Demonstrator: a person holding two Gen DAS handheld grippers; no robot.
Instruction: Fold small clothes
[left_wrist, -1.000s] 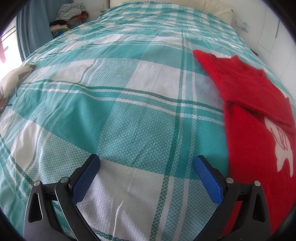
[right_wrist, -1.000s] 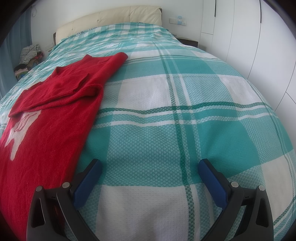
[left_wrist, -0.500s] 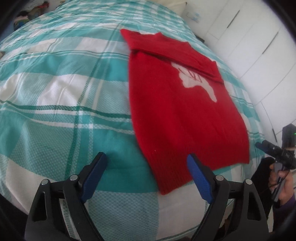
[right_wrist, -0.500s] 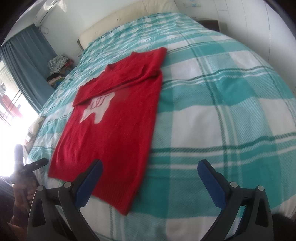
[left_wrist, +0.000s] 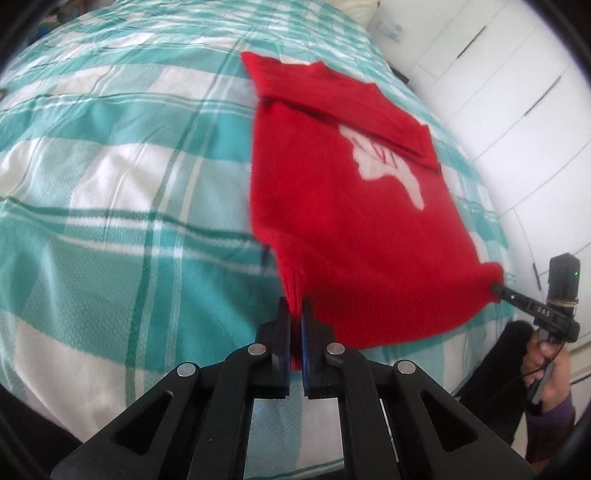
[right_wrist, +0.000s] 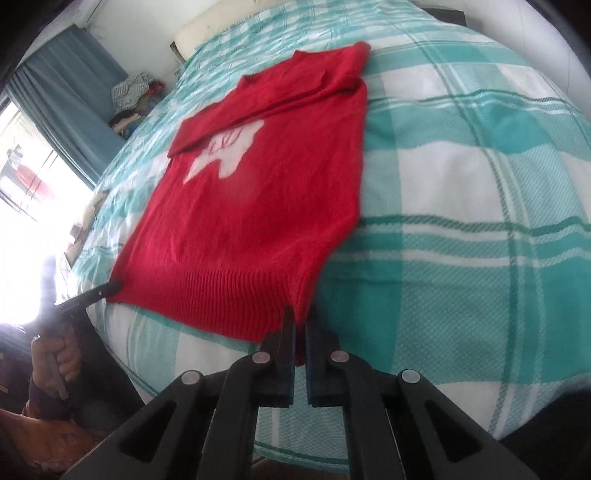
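A small red knitted sweater (left_wrist: 351, 206) with a white motif lies on the teal plaid bed, its sleeves folded across the chest. My left gripper (left_wrist: 295, 314) is shut on the near left corner of its ribbed hem. My right gripper (right_wrist: 300, 319) is shut on the near right hem corner of the sweater (right_wrist: 258, 184). The right gripper also shows in the left wrist view (left_wrist: 498, 290), pinching its corner. The left gripper shows in the right wrist view (right_wrist: 110, 286). The hem edge is lifted slightly off the bed.
The teal and white plaid bed cover (left_wrist: 110, 184) spreads to the left of the sweater and to its right in the right wrist view (right_wrist: 461, 184). White wardrobe doors (left_wrist: 517, 92) stand to the right. A blue curtain (right_wrist: 62, 92) and a clothes pile (right_wrist: 129, 92) lie beyond the bed.
Both grippers were open above the bed. They moved in to the near hem corners and shut on them, and the hem has risen a little.
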